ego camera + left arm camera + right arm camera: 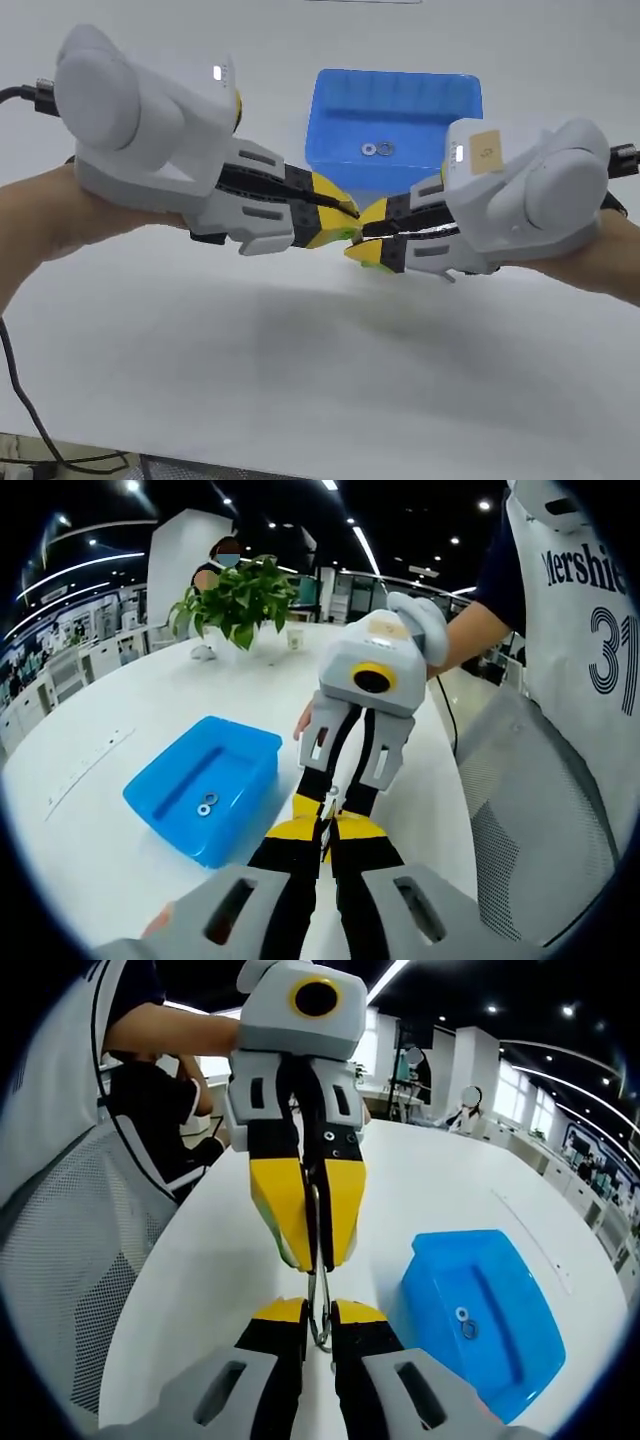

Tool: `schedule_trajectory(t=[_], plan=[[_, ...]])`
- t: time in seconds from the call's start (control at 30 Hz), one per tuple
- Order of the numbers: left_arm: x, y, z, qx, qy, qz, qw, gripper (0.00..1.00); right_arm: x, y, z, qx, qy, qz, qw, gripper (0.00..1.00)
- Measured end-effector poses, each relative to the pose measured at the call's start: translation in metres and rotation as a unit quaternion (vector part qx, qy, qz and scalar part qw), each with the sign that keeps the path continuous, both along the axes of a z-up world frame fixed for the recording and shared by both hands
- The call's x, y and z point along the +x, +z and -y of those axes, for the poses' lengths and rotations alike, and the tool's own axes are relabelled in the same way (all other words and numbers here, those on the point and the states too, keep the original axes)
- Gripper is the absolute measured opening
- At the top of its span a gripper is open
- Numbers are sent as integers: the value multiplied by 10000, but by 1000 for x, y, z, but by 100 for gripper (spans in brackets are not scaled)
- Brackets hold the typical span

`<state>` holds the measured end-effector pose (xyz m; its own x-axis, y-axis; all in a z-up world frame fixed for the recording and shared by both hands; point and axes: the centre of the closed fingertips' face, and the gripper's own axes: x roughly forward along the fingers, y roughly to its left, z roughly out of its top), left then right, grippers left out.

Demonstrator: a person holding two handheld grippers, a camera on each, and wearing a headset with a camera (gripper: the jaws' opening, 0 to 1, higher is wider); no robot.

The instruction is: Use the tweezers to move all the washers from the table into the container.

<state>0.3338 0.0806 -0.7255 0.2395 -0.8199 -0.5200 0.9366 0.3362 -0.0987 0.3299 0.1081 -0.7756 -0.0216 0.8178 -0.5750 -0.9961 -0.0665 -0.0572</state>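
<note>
My left gripper and right gripper meet tip to tip above the white table. Thin metal tweezers run between them. The left gripper is shut on one end. The right gripper closes on the looped end. In the left gripper view, my own jaws touch the right gripper head on. Behind the tips stands the blue container with two washers on its floor; the washers also show from the left and the washers from the right.
A black cable hangs off the table's near left edge. A potted plant stands at the far end of the table. A grey mesh chair sits beside the table. Other desks and people are further back.
</note>
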Motion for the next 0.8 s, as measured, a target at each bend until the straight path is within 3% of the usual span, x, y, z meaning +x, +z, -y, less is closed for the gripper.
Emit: schedule_trajectory(t=[0.1, 0.3, 0.53, 0.73, 0.8], plan=[[1, 1, 2, 24, -15, 81, 10000, 7, 1, 0, 1, 0, -79, -48, 10000, 10], [0, 6, 5, -28, -9, 83, 10000, 7, 2, 5, 6, 8, -107, 10, 9999, 10], [-1, 12, 5, 136, -54, 87, 9999, 7, 2, 11, 3, -24, -117, 71, 9999, 10], [3, 31, -1, 30, 31, 201, 9998, 7, 7, 29, 1, 95, -135, 169, 9997, 10], [6, 36, -3, -33, 95, 168, 9998, 7, 10, 36, -1, 187, -160, 201, 9995, 10]])
